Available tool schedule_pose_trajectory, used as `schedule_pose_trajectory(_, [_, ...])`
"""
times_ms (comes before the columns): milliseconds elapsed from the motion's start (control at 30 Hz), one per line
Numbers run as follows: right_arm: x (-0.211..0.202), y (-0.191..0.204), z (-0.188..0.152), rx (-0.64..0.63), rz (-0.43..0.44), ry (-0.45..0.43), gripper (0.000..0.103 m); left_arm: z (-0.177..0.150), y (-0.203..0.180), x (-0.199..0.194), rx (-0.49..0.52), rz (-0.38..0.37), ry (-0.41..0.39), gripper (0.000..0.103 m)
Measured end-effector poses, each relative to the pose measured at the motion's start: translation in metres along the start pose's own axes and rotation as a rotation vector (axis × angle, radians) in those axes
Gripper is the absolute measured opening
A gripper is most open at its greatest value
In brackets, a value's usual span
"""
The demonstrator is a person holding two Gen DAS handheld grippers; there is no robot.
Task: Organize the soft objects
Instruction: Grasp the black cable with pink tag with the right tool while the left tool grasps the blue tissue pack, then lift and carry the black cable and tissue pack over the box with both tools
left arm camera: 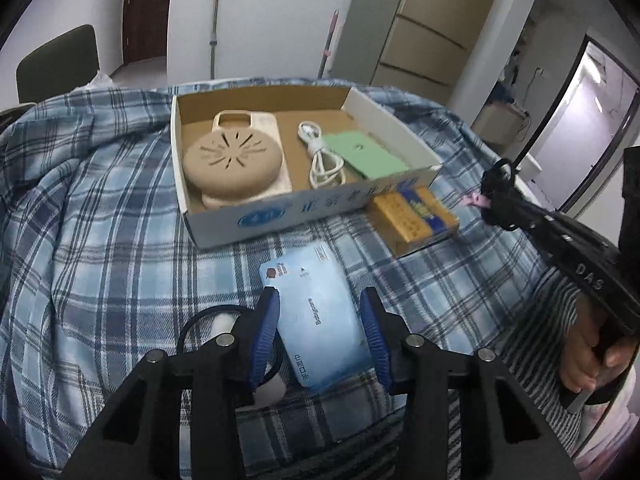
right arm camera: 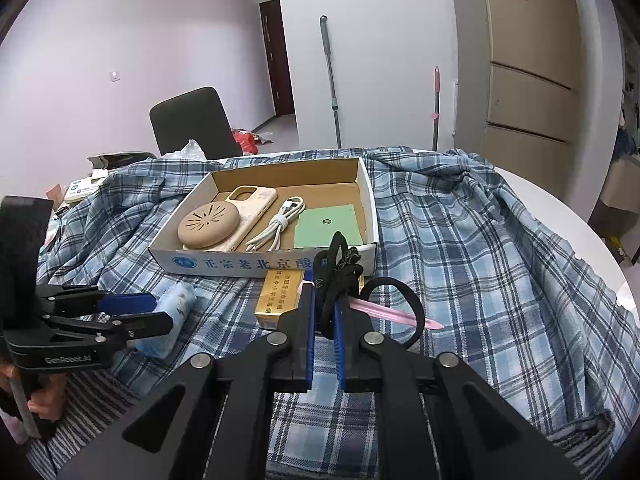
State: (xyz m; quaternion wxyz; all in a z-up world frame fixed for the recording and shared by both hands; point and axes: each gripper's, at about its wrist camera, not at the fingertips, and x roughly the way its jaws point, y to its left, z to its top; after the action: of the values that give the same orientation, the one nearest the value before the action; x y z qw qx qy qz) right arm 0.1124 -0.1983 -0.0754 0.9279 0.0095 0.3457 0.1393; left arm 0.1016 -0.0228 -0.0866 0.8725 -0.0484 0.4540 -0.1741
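A shallow cardboard box (left arm camera: 304, 212) (right arm camera: 240, 264) lies on a blue plaid cloth. It holds a tan round silicone pad (left arm camera: 234, 164) on a beige phone case (right arm camera: 256, 200), a white cable (left arm camera: 324, 156) and a green card (left arm camera: 368, 152). My left gripper (left arm camera: 320, 300) is open, its blue fingers either side of a light blue wet-wipe pack (left arm camera: 316, 320) (right arm camera: 172, 312). My right gripper (right arm camera: 325, 292) is shut on a black hair band bundle (right arm camera: 336, 276) (left arm camera: 500, 196) with a pink clip (right arm camera: 396, 314), held just in front of the box.
A gold and blue small box (left arm camera: 416, 216) (right arm camera: 280, 296) lies against the cardboard box's front right. A black loop with a white object (left arm camera: 224, 320) lies left of my left fingers. A dark chair (right arm camera: 192, 124) stands behind the round table (right arm camera: 580, 232). Clutter lies at the far left.
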Motion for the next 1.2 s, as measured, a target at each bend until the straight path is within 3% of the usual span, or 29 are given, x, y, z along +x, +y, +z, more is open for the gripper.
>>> schedule_pose_trajectory(133, [-0.001,0.0,0.0,0.003,0.0,-0.002,0.008,-0.001,-0.001,0.004,0.006,0.008,0.014,0.047])
schedule_pose_trajectory(200, [-0.001,0.0,0.0,0.002,-0.001,-0.001,0.008,-0.001,-0.001,0.005,0.007,0.014,0.017,0.054])
schedule_pose_trajectory(367, [-0.001,0.0,0.0,0.003,-0.003,0.001,0.008,0.0,0.007,0.008,-0.032,0.004,0.039,0.055])
schedule_pose_trajectory(667, [0.003,0.0,0.0,-0.002,-0.01,0.016,0.008,-0.003,-0.007,0.017,0.051,0.052,0.076,0.055])
schedule_pose_trajectory(733, [0.003,0.001,-0.001,-0.006,-0.018,0.017,0.008,-0.005,-0.011,0.018,0.072,0.086,0.072,0.052])
schedule_pose_trajectory(767, [0.004,0.001,-0.001,-0.008,-0.027,0.02,0.008,-0.005,-0.013,0.018,0.082,0.098,0.071,0.042])
schedule_pose_trajectory(967, [0.004,0.003,-0.001,-0.019,-0.02,0.018,0.008,-0.005,-0.01,0.012,0.074,0.122,0.031,0.037])
schedule_pose_trajectory(1200, [-0.009,0.011,-0.004,-0.058,-0.011,-0.05,0.008,-0.003,-0.005,-0.013,0.041,0.101,-0.096,0.037])
